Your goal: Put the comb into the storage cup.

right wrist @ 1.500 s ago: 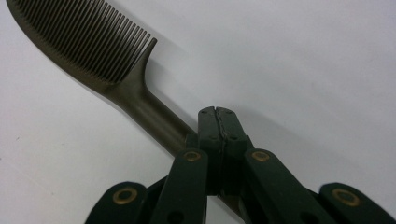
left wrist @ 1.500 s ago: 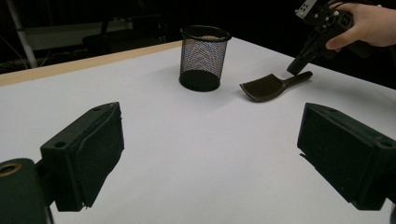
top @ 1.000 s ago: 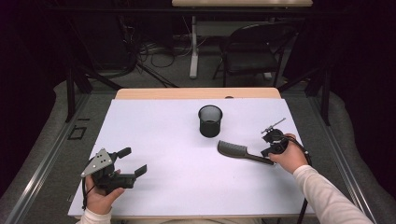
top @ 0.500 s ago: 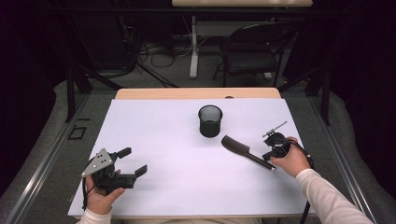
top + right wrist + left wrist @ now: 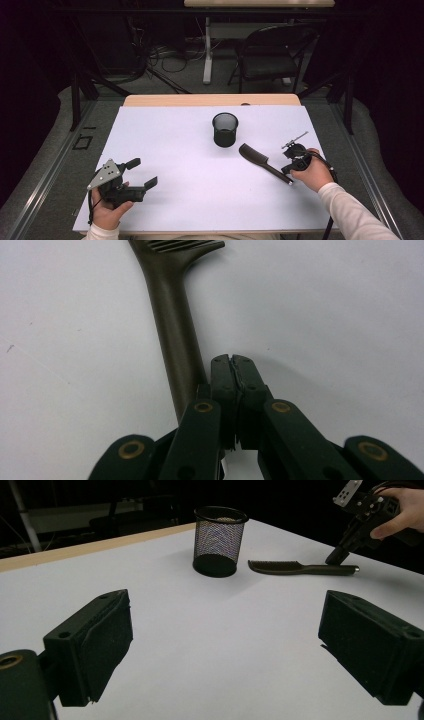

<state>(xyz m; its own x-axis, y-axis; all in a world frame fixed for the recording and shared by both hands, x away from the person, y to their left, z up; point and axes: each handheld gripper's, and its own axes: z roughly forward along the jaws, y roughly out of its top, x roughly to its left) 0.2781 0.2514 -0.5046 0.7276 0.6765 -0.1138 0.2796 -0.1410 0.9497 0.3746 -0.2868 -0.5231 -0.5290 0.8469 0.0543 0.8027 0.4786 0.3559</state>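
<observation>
Since a second ago the dark, matte plastic comb (image 5: 264, 163) has swung round on the white table top (image 5: 175, 135): its toothed head has moved from low beside the right gripper (image 5: 289, 166) to farther ahead of it, toward the black wire-mesh cup (image 5: 225, 129), and the handle now runs back on a slant to the gripper's tips. The hand (image 5: 313, 172) holding that gripper has drawn slightly nearer the person. The left gripper (image 5: 141, 173) and its hand (image 5: 106, 207) are unchanged.

In the right gripper view, the right gripper (image 5: 233, 361) has its jaws pressed together with nothing between them, and the smooth, rounded, olive-brown handle of the comb (image 5: 175, 325) lies flat just beside them on their left, reaching ahead to the ridged teeth at the top edge. Whether jaw and handle touch I cannot tell.

In the left gripper view, the left gripper (image 5: 226, 630) is spread wide, its two blocky black jaws faced with rough pads, over bare table (image 5: 215, 645). Well ahead of it stands the cup (image 5: 219, 540), a round open cylinder of fine mesh with a solid rim. Ahead and to its right lies the comb (image 5: 301, 568), teeth toward the cup, with the other gripper (image 5: 338, 555) at the handle end.
</observation>
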